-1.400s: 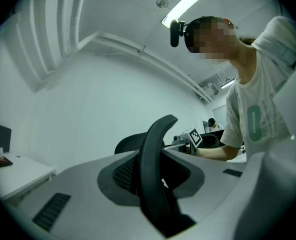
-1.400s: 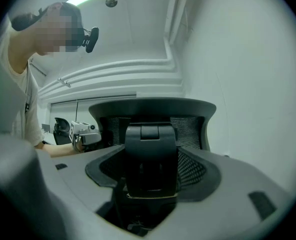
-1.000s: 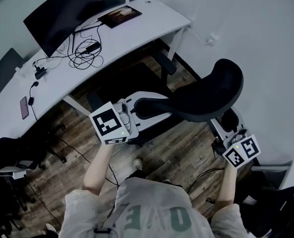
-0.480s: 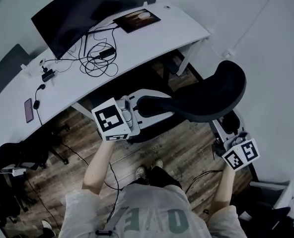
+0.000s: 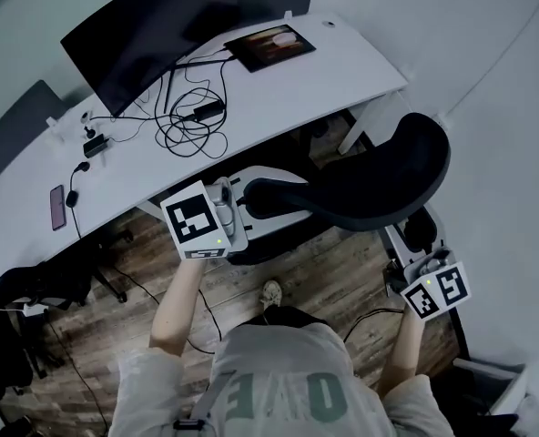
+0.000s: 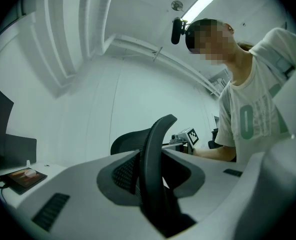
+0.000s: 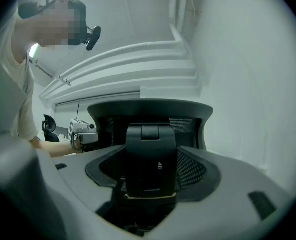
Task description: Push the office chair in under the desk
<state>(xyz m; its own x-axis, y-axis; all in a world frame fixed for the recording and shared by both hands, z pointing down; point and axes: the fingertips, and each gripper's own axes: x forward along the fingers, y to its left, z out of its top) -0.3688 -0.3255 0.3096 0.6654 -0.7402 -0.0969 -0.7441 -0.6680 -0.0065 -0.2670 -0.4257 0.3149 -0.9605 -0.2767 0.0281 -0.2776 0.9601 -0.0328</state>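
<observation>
Gripping 1 office chair (image 5: pixel 370 185): 2 grippers (image 5: pixel 240 200) (image 5: pixel 411 267)

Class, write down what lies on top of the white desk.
A dark monitor, a tablet, tangled cables and a phone. The monitor hides the desk behind it.

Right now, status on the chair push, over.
Left gripper, right gripper shut on chair. Chair partly under desk. Desk leg close beside it.
</observation>
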